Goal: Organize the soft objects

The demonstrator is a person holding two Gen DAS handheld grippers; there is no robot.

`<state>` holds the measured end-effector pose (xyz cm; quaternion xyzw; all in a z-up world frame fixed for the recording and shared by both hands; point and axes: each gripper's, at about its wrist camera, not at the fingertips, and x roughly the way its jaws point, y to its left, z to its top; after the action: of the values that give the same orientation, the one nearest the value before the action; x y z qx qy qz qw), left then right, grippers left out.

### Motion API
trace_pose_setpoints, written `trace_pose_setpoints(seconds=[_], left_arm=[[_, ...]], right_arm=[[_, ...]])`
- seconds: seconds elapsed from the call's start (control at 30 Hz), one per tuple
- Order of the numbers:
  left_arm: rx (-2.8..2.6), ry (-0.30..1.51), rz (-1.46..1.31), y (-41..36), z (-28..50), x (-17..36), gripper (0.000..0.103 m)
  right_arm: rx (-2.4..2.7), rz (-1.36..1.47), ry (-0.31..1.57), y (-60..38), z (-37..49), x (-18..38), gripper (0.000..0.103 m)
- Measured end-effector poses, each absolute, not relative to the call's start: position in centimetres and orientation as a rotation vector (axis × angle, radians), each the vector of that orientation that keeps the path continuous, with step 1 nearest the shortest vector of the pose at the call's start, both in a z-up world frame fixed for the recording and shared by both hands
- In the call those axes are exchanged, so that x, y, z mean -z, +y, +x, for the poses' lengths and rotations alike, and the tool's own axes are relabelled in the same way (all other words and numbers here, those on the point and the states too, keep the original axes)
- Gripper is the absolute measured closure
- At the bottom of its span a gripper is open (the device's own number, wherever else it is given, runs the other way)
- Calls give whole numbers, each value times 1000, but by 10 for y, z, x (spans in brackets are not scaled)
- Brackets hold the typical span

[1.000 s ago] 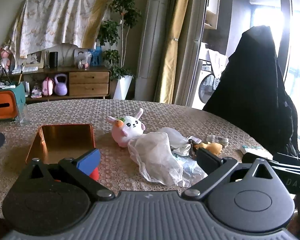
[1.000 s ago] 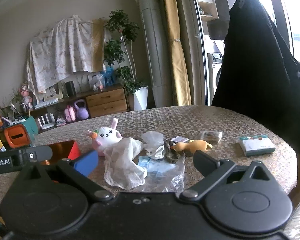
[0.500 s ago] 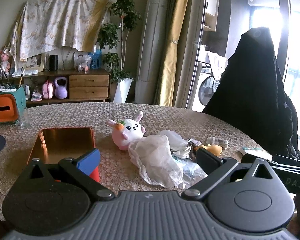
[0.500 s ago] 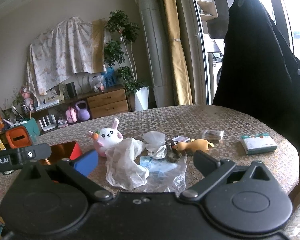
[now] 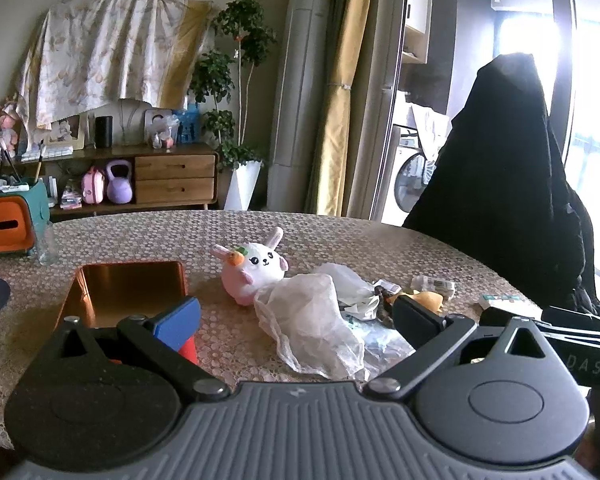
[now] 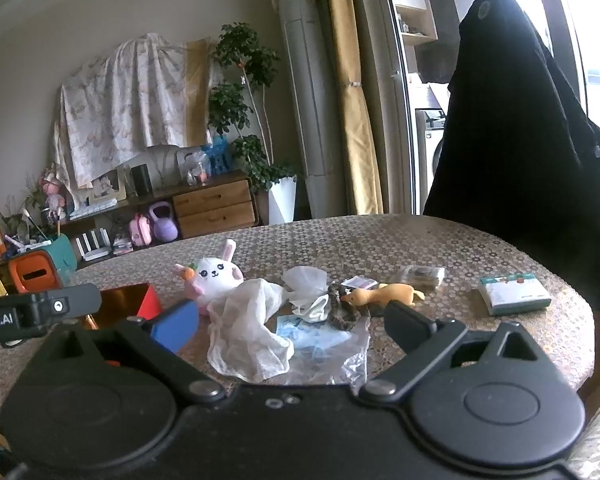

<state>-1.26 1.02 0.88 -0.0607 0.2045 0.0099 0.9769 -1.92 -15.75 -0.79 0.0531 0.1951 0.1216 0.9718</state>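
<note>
Both tongs hover spread wide above the near edge of the surface [image 5: 340,236], gripping nothing. From the left tongs [image 5: 296,314], the bunny toy [image 5: 256,268] sits at about 11 o'clock, touching the crumpled white bag [image 5: 312,328], with the copper tin [image 5: 124,292] at 10 o'clock. The right tongs [image 6: 288,324] view shows more (the left hides them partly): a yellow toy [image 6: 384,294], a blue mask [image 6: 316,334] in clear plastic, and a small box [image 6: 514,298] at 2 o'clock.
</note>
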Motion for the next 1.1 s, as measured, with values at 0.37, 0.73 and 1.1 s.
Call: trace_pose_setpoints(seconds=[0.37,0.73,1.1], left_arm=[[-27,402,-119,10,-14,-11,0],[-12,400,-112,7,-11,-10,0],[21,430,-89,2,21,-5,0]], right_arm=[[-240,101,392,-156,-19,8,4],[-234,101,388,-159,-17,9,4],[-226,77,401,-168,1,13,4]])
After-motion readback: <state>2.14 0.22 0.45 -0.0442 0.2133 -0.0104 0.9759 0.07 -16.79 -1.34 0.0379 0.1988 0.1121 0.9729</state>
